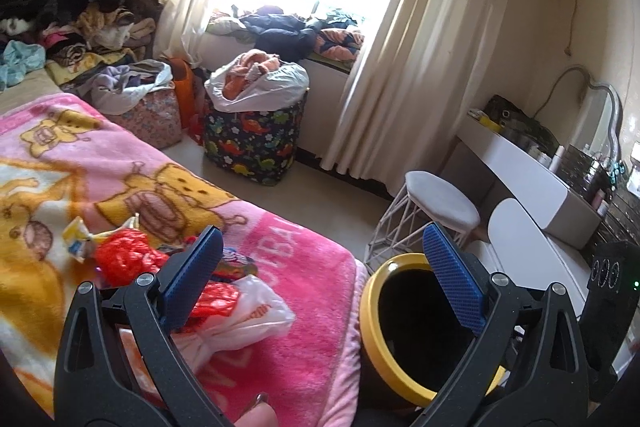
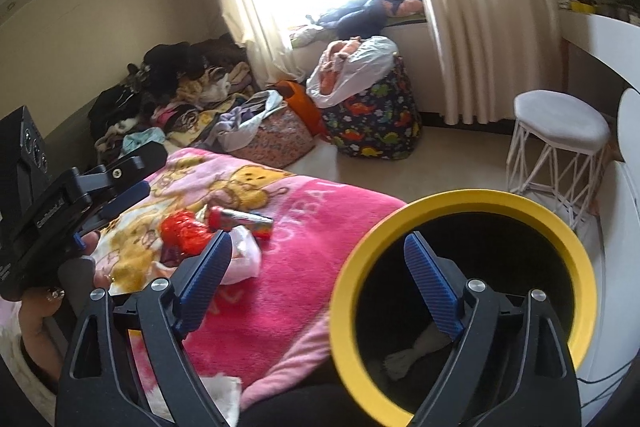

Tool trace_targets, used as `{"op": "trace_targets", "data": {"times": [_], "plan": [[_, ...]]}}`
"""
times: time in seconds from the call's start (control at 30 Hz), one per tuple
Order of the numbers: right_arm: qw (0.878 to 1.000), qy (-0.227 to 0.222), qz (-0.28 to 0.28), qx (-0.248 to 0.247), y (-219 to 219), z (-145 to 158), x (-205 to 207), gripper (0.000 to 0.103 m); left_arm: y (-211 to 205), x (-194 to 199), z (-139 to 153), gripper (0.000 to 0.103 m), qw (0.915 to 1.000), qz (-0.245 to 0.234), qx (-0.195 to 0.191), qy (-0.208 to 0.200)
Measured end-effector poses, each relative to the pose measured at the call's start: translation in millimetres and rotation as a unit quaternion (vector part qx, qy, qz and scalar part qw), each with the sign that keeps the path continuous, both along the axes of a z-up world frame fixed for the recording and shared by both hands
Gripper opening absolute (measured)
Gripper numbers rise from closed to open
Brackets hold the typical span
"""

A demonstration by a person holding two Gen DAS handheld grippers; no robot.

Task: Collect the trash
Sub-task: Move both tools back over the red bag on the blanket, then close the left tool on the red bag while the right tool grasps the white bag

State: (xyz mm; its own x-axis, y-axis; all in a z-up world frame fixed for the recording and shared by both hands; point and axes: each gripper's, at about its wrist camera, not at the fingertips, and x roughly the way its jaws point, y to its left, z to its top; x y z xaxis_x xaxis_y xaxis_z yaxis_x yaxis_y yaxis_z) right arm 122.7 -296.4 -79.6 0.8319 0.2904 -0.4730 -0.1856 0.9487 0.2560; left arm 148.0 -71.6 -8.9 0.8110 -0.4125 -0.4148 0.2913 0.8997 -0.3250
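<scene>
A black bin with a yellow rim (image 1: 374, 311) (image 2: 464, 201) stands beside the bed's corner; a white crumpled piece (image 2: 416, 351) lies inside it. Trash lies on the pink blanket (image 1: 288, 267) (image 2: 288, 267): a red crumpled wrapper (image 1: 124, 257) (image 2: 184, 229), a white plastic bag (image 1: 248, 311) (image 2: 244, 251), a red shiny wrapper (image 1: 216, 301), a yellow-white wrapper (image 1: 78, 237) and a tube-like wrapper (image 2: 244, 219). My left gripper (image 1: 320, 267) is open over the blanket's edge, its left finger above the trash; it also shows at left in the right wrist view (image 2: 120, 195). My right gripper (image 2: 320, 267) is open and empty, its right finger over the bin's mouth.
A dinosaur-print bag (image 1: 256, 135) (image 2: 376, 123) and a floral bag (image 1: 148, 115) full of clothes stand on the floor. Clothes are piled on the bed's far end (image 1: 80, 7) and the window sill (image 1: 288, 31). A white stool (image 1: 436, 211) (image 2: 560, 131) and a dressing table (image 1: 532, 171) are at right.
</scene>
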Motion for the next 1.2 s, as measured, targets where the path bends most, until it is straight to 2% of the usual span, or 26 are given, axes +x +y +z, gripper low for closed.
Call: {"op": "trace_targets", "data": {"times": [0.23, 0.77, 1.2], "plan": [[0.999, 0.002, 0.033, -0.012, 27.1, 0.4, 8.6, 0.087, 21.9, 1.6, -3.6, 0.092, 0.9997, 0.026, -0.001, 0.005], [0.996, 0.039, 0.077, -0.016, 67.7, -17.7, 49.6, 0.087, 82.8, 17.1, -17.5, 0.092, 0.9951, 0.095, -0.002, 0.026], [0.991, 0.093, 0.098, -0.016, 89.3, -49.6, 93.2, 0.087, 126.4, 55.8, -56.9, 0.092, 0.9869, 0.124, -0.021, 0.102]]}}
